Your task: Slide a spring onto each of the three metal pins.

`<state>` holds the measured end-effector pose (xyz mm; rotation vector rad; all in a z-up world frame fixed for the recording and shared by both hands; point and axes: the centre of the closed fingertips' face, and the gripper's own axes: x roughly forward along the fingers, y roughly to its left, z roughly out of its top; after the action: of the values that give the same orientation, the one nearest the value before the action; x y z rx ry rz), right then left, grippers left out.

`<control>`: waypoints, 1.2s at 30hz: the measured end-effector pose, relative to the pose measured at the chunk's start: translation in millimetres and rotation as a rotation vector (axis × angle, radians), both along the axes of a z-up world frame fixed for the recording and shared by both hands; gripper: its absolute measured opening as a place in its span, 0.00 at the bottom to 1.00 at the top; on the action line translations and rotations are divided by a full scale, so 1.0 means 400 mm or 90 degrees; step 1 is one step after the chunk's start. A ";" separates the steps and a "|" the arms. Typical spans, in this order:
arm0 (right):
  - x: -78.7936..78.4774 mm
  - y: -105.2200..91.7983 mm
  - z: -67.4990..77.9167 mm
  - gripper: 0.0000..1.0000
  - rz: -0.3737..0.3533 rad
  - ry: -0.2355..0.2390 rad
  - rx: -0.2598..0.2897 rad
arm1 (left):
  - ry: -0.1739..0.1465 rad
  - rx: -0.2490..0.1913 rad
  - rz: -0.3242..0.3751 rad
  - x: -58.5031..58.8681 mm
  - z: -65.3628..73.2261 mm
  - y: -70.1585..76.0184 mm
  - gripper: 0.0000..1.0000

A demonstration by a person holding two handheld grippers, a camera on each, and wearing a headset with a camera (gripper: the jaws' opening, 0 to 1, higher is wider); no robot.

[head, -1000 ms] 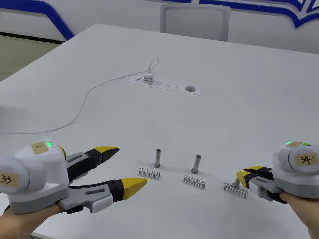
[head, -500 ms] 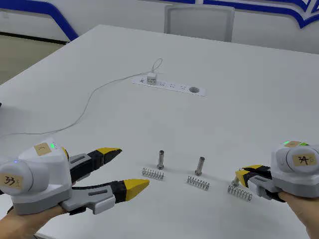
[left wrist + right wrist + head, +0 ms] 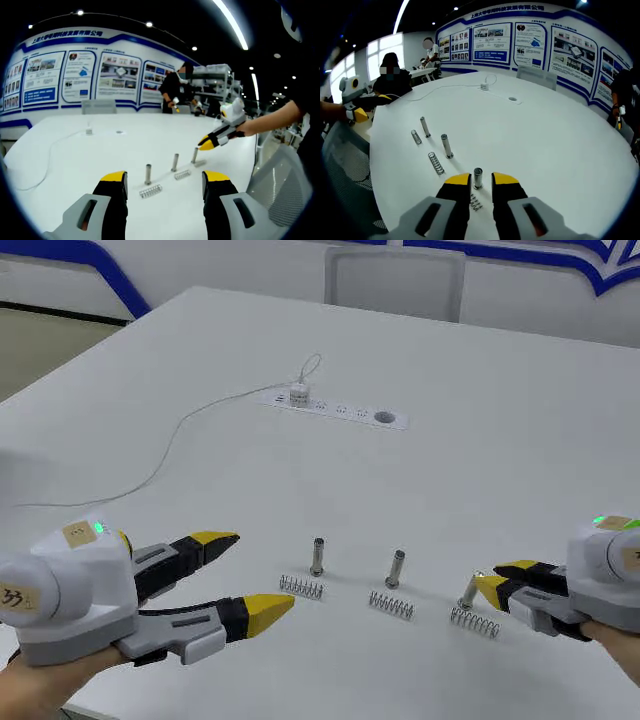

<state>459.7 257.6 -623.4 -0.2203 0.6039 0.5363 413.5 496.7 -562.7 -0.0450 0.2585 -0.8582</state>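
Springs are seen lying flat on the white table, one just in front of each upright metal pin: the left spring by the left pin, the middle spring by the middle pin, and the right spring by the right pin. The left gripper is held with jaws spread wide, apart from the row. The right gripper is held with jaws narrowly parted, just beside the right pin, which is not grasped.
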 end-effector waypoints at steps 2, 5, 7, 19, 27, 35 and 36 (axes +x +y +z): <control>-0.013 0.004 -0.008 0.17 0.016 0.008 0.007 | 0.001 0.000 -0.001 -0.001 -0.001 0.000 0.62; -0.037 0.009 -0.032 0.17 0.049 0.022 0.000 | 0.004 0.003 -0.002 -0.001 -0.005 -0.001 0.62; -0.045 0.005 -0.044 0.17 0.068 0.016 -0.024 | 0.006 0.003 -0.003 -0.001 -0.008 -0.002 0.62; -0.077 -0.001 -0.111 0.17 0.150 0.047 -0.082 | 0.019 0.007 -0.006 -0.003 -0.019 -0.003 0.62; -0.072 -0.010 -0.131 0.18 0.150 0.067 -0.060 | 0.026 0.015 -0.008 -0.004 -0.028 -0.004 0.62; -0.069 -0.004 -0.141 0.17 0.155 0.083 -0.042 | 0.032 0.019 -0.008 -0.003 -0.035 -0.003 0.62; -0.072 -0.001 -0.141 0.17 0.155 0.085 -0.038 | 0.032 0.020 -0.008 -0.003 -0.036 -0.003 0.62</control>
<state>430.9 257.0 -679.7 -0.3185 0.7288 0.7736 412.3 495.6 -577.0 -0.0363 0.3201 -0.8661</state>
